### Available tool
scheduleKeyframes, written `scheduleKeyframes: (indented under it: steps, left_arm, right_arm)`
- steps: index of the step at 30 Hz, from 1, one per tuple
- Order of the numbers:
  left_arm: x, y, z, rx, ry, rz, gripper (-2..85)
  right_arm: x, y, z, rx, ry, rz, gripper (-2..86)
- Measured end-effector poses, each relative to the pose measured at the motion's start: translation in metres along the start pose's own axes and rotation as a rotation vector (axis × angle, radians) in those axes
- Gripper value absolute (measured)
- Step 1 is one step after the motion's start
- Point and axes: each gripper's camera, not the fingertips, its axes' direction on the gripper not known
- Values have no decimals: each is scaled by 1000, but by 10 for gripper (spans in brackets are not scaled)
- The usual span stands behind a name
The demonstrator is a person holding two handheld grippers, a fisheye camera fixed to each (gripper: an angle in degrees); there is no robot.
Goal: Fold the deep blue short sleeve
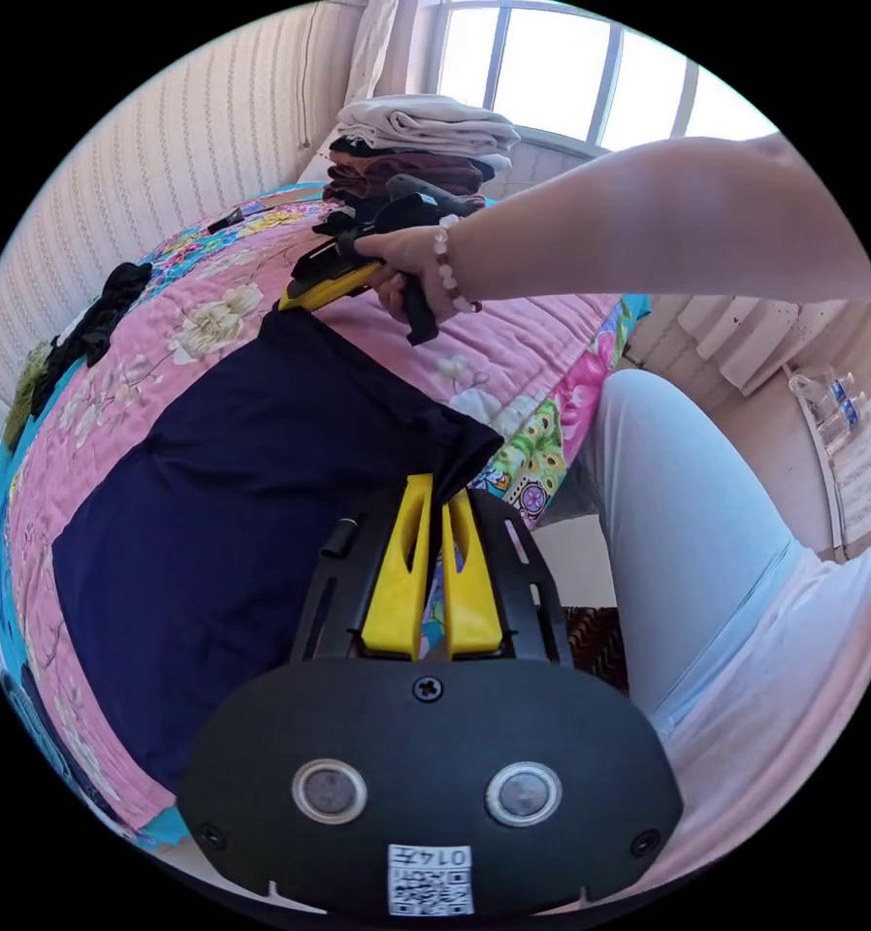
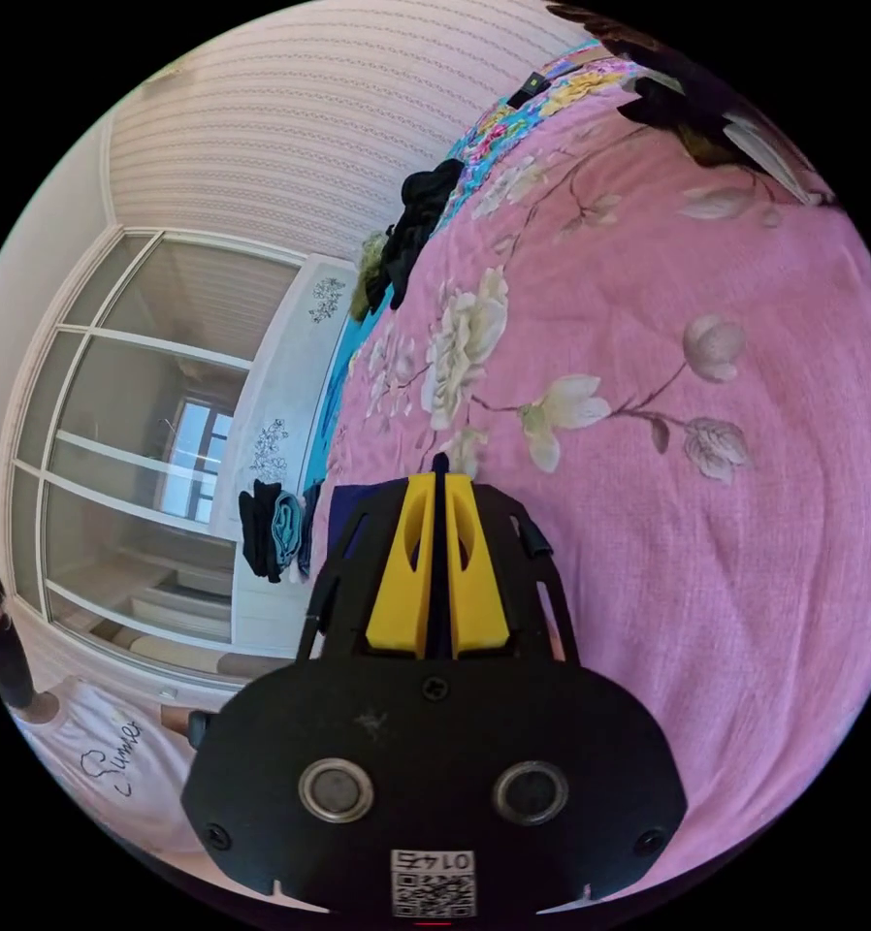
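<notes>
Deep blue short sleeve (image 1: 232, 504) lies flat mid-frame on the pink floral quilt (image 1: 212, 320). Left gripper (image 1: 438, 485) pinches its near corner, jaws narrow. Right gripper (image 2: 439, 477), at upper centre in the left gripper view, clamps the far corner.

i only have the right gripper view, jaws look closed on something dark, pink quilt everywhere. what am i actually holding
Observer: The left gripper view shows your right gripper pinching the far corner of the deep blue shirt, which lies spread on the quilt.
Operator: where's the other gripper
Observer: The left gripper is closed on the shirt's near corner, by the bed's edge.
Operator: anything past my hand
Observer: A stack of folded clothes sits beyond it, under the window.
</notes>
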Motion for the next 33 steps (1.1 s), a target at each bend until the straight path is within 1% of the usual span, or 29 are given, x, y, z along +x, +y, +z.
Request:
scheduleKeyframes:
  steps: [4, 7, 10, 12, 13, 15, 16, 18, 22, 24, 25, 27, 29, 31, 33]
  left_arm:
    - [-30, 19, -38, 68, 29, -105, -7]
    - [-59, 41, -82, 167, 50, -222, -8]
    - [-95, 74, -130, 295, 72, -390, -8]
    - [-128, 108, -160, 378, 92, -555, -9]
    - [-135, 116, -166, 392, 94, -590, -9]
    - [-162, 150, -187, 433, 84, -703, -10]
    - [-168, 157, -191, 437, 74, -731, -10]
    - [-189, 184, -207, 446, 42, -819, -10]
    - [-214, 216, -227, 453, -11, -926, -9]
    - [-230, 233, -236, 428, -25, -999, -7]
    - [-234, 237, -238, 409, -32, -1017, -6]
    - [-252, 255, -248, 348, -50, -1117, 1]
    - [-261, 272, -256, 331, -38, -1169, 19]
    - [-267, 286, -266, 343, -4, -1187, 39]
    - [-271, 297, -282, 356, 20, -1177, 47]
  right_arm:
    - [-29, -17, 2, -41, -25, -52, 7]
    - [-65, -33, 17, -81, -29, -97, 6]
    - [-109, -48, 46, -108, -31, -137, 6]
    - [-147, -61, 84, -149, -54, -161, 6]
    - [-157, -64, 96, -163, -52, -168, 6]
    - [-196, -73, 149, -231, -20, -198, 6]
    - [-205, -75, 164, -251, -12, -208, 6]
    - [-239, -79, 223, -324, 31, -228, 6]
    - [-279, -81, 303, -381, 32, -206, 9]
    - [-304, -80, 349, -410, 159, -228, 12]
    - [-310, -79, 358, -411, 189, -239, 14]
    - [-332, -80, 386, -409, 252, -266, 27]
    - [-347, -81, 397, -402, 218, -299, 39]
    - [-360, -83, 405, -403, 201, -335, 46]
    - [-376, -82, 416, -416, 263, -425, 52]
